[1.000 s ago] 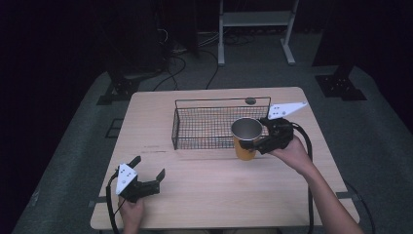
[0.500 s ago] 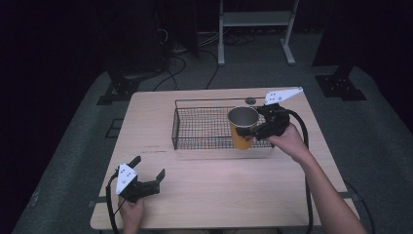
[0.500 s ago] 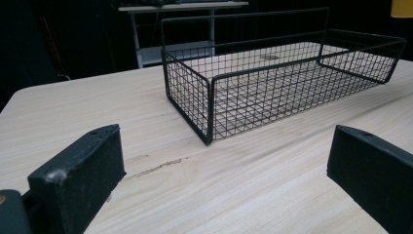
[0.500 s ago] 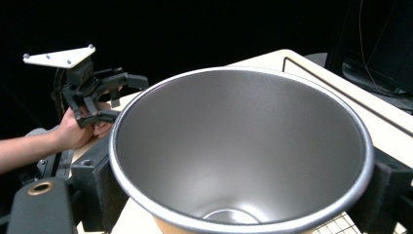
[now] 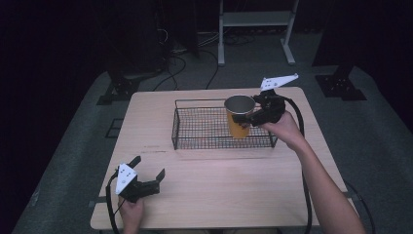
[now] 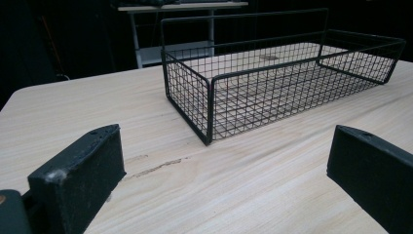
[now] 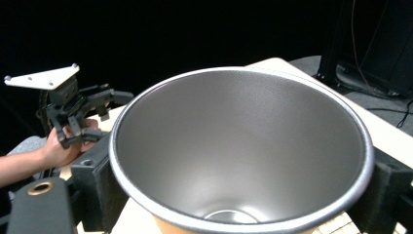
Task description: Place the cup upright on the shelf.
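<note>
Orange cup (image 5: 239, 117) in right claw (image 5: 249, 118) above wire basket (image 5: 204, 131)

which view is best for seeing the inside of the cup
The right gripper view: the cup opens toward the camera, showing its bare steel wall and bottom. The high view shows it small, above the basket, with the rim and orange outside.

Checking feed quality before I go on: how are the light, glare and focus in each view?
High view: table lit evenly, surroundings near black, slightly soft, no glare. Left gripper view: basket sharp, near jaws a little soft. Right gripper view: cup looms large, so close that it looks stretched, with a dull sheen inside and no harsh glare; background black; left gripper dim but readable.
</note>
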